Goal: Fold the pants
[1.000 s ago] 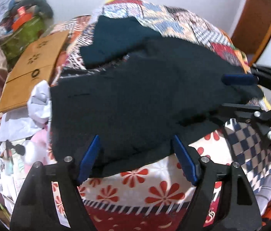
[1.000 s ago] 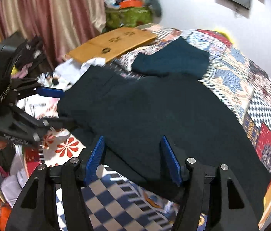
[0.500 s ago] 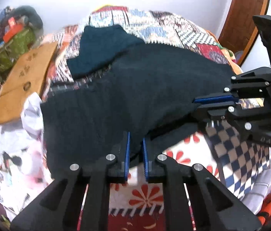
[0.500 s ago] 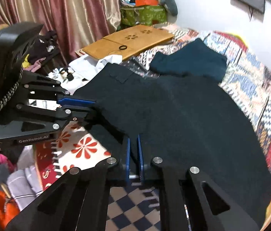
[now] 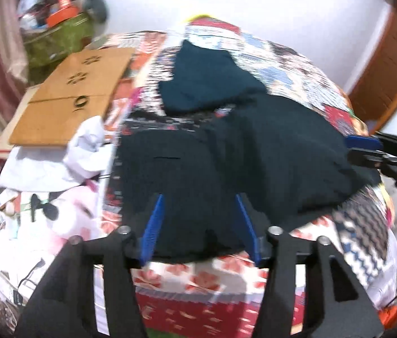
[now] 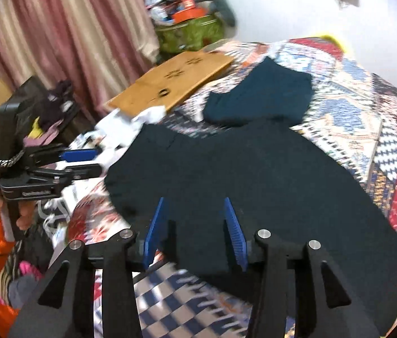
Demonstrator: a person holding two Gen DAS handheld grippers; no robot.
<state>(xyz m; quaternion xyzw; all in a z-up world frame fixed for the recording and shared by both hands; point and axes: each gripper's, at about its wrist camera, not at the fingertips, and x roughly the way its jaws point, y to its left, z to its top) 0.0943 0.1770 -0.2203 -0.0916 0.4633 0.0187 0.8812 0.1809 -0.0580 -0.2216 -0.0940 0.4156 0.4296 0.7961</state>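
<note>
Both pairs of fingers are spread and hold nothing: your left gripper [image 5: 200,226] and right gripper [image 6: 194,229] sit over the near edge of the dark pants [image 6: 254,186] lying on the patterned bedspread [image 6: 361,112]. A folded teal garment [image 5: 207,81] touches the pants' far edge, with a brown board [image 5: 69,104] and white cloth [image 5: 86,143] beside them.

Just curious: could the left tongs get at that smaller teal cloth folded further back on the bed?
Probably yes. The left tongs are open and hold nothing; only the flat dark pants lie between them and the teal cloth.

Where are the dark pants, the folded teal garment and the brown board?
dark pants [image 6: 254,186], right wrist view, middle of fabric.
folded teal garment [image 6: 263,95], right wrist view, centre.
brown board [image 5: 69,104], left wrist view, flat top.
</note>
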